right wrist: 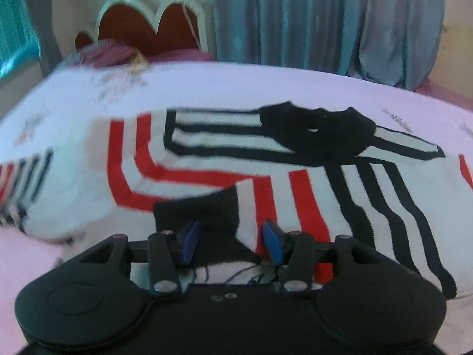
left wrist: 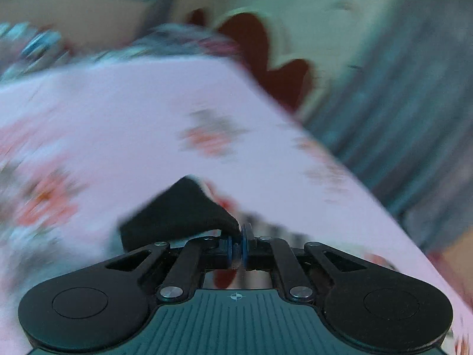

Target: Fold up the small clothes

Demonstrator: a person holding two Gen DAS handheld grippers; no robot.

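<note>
1. On a pink floral bed, a striped shirt lies spread, its long axis running left to right across the right wrist view, collar on the far side.
2. The right gripper hovers at the shirt's near edge, jaws wide, a black cuff lying between them, ungripped.
3. The left gripper, jaws pinched tight on a black corner of cloth, holds it above the bed; the view is blurred.
4. Judged: the right gripper is better placed to close on the near edge next.
</note>
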